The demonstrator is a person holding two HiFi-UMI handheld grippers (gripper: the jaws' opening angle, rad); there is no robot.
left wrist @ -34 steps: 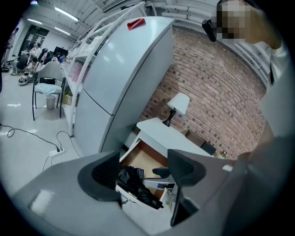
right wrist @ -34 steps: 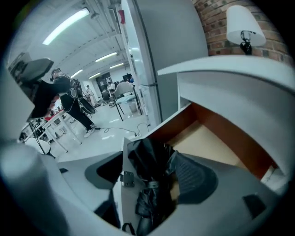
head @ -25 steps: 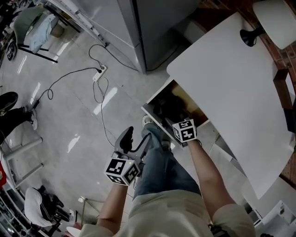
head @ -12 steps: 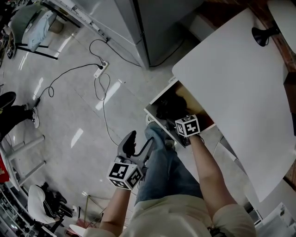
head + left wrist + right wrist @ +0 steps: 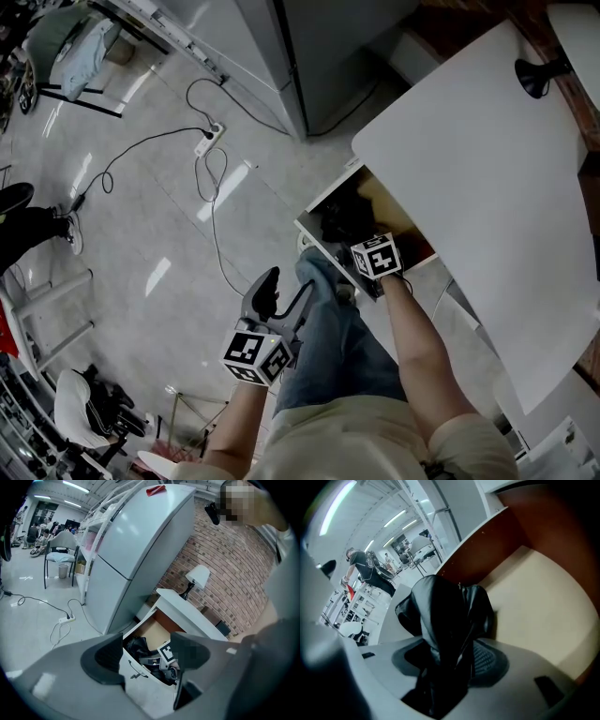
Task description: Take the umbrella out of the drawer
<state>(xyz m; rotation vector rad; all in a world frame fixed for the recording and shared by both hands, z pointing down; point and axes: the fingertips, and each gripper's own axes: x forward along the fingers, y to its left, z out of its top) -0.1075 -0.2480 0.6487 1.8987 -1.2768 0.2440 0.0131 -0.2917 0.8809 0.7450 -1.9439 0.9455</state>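
right hand-held gripper has just been closing its jaws onto the black umbrella in the pulled-out drawer, grip looks mostly fabric, so clamp firm, lift clear of the table edge; left hand-held gripper jaws apart, empty.

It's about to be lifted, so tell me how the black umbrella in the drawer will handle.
The umbrella looks loosely folded, its fabric in slack creases, so it will probably flop and bunch. Its glossy cloth may slip; the right gripper, whose jaws have just been closing with it between them, may catch only fabric.
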